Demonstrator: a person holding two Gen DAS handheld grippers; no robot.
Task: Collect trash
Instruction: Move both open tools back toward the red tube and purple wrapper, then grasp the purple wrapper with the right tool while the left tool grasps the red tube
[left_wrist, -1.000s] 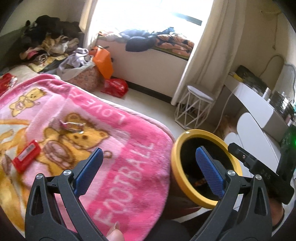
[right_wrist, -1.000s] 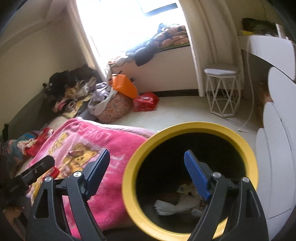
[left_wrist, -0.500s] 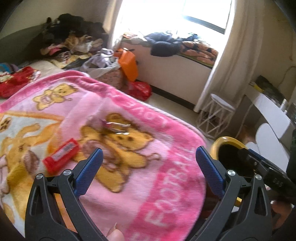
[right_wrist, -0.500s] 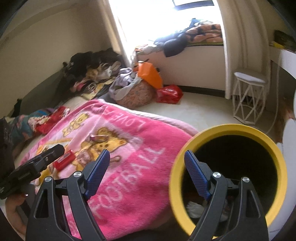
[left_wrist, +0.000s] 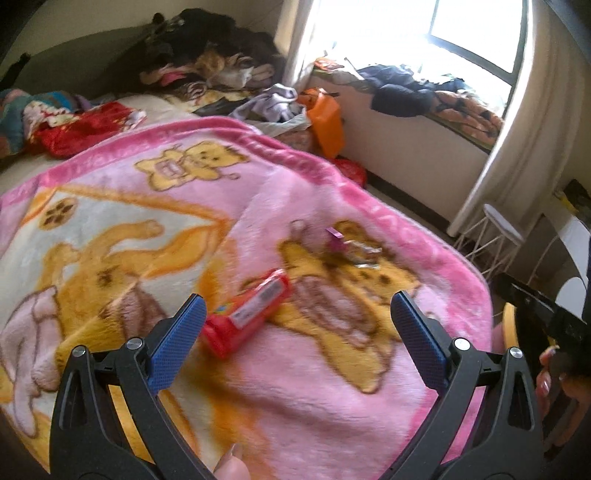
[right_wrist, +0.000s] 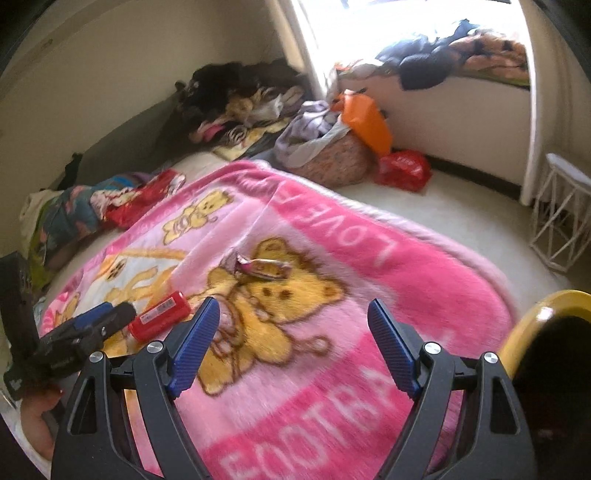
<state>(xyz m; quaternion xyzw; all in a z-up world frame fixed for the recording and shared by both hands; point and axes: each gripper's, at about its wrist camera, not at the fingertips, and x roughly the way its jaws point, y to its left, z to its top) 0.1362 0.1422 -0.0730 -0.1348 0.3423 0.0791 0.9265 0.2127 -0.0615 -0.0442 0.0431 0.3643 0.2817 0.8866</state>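
A red wrapper packet (left_wrist: 248, 312) lies on the pink bear blanket (left_wrist: 332, 406), just ahead of my open, empty left gripper (left_wrist: 295, 332). It also shows in the right wrist view (right_wrist: 160, 319). A crumpled silvery-purple wrapper (left_wrist: 351, 249) lies farther on, seen too in the right wrist view (right_wrist: 260, 266). My right gripper (right_wrist: 293, 345) is open and empty above the blanket. The yellow-rimmed trash bin (right_wrist: 535, 325) is at the bed's right edge; its rim shows in the left wrist view (left_wrist: 509, 325). The left gripper (right_wrist: 92, 325) appears at the left of the right wrist view.
Piled clothes (left_wrist: 221, 62) lie at the bed's far end. A fabric basket (right_wrist: 332, 158), an orange bag (right_wrist: 365, 122) and a red bag (right_wrist: 402, 170) sit on the floor. A white wire stool (right_wrist: 561, 218) stands by the curtain. A window seat holds dark clothes (left_wrist: 406, 92).
Both grippers have swung left from over the yellow bin to over the blanket. The red packet now sits close to the left gripper. Both stay open.
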